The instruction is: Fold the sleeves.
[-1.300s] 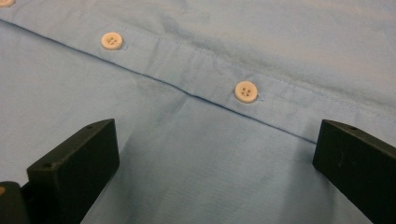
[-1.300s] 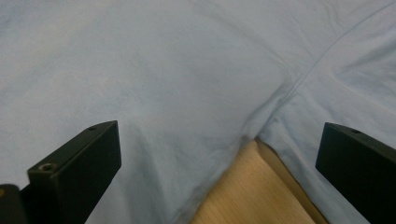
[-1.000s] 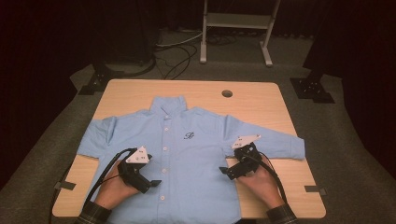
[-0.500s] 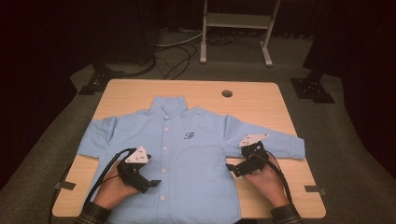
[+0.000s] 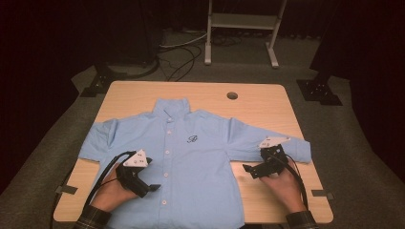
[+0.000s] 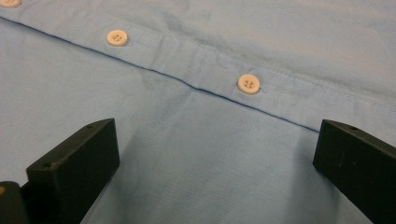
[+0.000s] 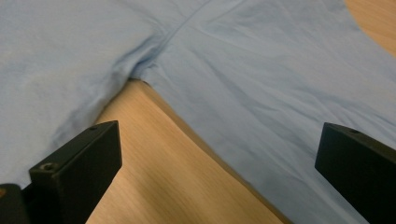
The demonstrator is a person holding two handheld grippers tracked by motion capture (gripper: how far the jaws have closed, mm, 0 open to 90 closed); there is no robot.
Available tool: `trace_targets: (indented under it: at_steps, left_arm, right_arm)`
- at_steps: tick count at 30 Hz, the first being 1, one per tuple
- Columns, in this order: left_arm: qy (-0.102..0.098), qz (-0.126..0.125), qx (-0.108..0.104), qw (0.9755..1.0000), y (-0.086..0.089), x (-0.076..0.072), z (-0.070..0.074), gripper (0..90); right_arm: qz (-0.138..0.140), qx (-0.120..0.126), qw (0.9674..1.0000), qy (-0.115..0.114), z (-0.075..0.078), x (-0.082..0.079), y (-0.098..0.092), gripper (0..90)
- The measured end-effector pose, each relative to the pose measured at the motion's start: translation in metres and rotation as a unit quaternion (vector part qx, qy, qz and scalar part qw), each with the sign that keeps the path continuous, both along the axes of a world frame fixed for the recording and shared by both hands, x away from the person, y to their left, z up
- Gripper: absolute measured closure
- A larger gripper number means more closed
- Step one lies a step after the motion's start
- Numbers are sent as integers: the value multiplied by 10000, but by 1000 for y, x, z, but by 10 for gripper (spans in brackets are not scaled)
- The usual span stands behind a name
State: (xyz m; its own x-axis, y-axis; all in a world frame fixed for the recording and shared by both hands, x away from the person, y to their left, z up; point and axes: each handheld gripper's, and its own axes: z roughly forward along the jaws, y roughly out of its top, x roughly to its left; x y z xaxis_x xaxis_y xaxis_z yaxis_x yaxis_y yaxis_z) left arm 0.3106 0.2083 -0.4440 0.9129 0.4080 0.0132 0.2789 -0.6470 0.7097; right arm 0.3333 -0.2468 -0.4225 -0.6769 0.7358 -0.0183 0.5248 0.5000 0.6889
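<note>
A light blue short-sleeved shirt (image 5: 191,152) lies flat and face up on the wooden table (image 5: 258,102), collar at the far side, buttoned down the front. My left gripper (image 5: 152,188) rests on the shirt's lower front, left of the button placket (image 6: 247,84), jaws wide open with nothing between them. My right gripper (image 5: 248,169) hovers over bare wood by the shirt's right armpit (image 7: 140,74), just under the right sleeve (image 5: 277,143). It is open and holds nothing.
A round cable hole (image 5: 232,95) sits in the table's far right part. Dark carpet surrounds the table, with a white metal stand (image 5: 241,28) and cables (image 5: 176,52) beyond the far edge. Tape tabs (image 5: 321,193) mark the table's near corners.
My right gripper has slid a little to the right and nearer, off the shirt's body toward the armpit. The left gripper has stayed in place.
</note>
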Motion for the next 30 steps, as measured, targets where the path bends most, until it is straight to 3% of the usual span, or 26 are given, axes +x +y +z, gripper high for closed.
trace_targets:
  at_steps: [17, 30]
  left_arm:
    - [1, 59, 1, 10000, 16, 2, 0, 0]
    - [8, 72, -19, 10000, 24, 4, 0, 0]
  right_arm:
    - [-699, 39, 9975, -50, 0, -3, -49, 3]
    - [-1003, 89, 9949, -79, 0, -7, -76, 3]
